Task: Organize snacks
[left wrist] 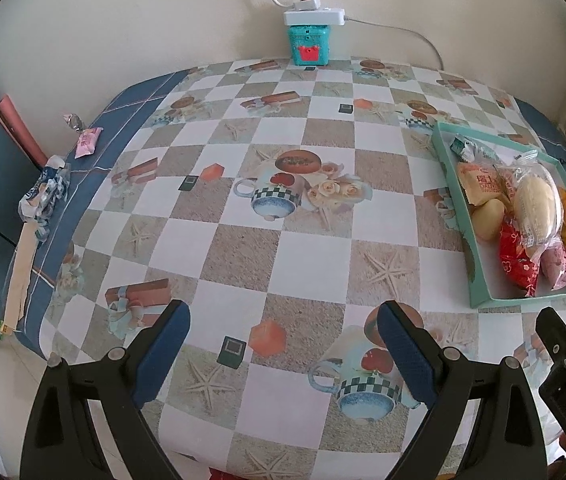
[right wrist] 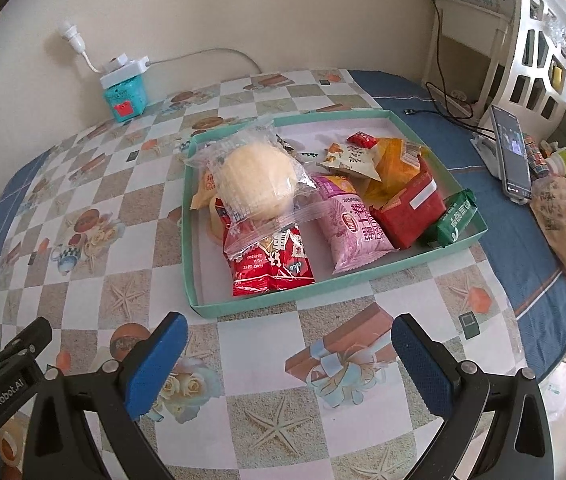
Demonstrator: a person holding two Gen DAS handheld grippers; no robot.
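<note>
Snacks mostly fill the tray (right wrist: 203, 304); a pink packet (left wrist: 88, 142) at upper left remains on the desk (left wrist: 283, 248). Both jaws gape, empty.

A plain cream wall (left wrist: 123, 20) runs behind the surface (left wrist: 283, 256), which wears a checked cloth printed with starfish and cups and edged in blue. At twelve o'clock a white power strip (left wrist: 314, 15) sits on a teal box (left wrist: 309, 45) against the wall, its cord trailing right. At two o'clock stands a white openwork shelf (right wrist: 539, 40). Daylight is soft and even.
</note>
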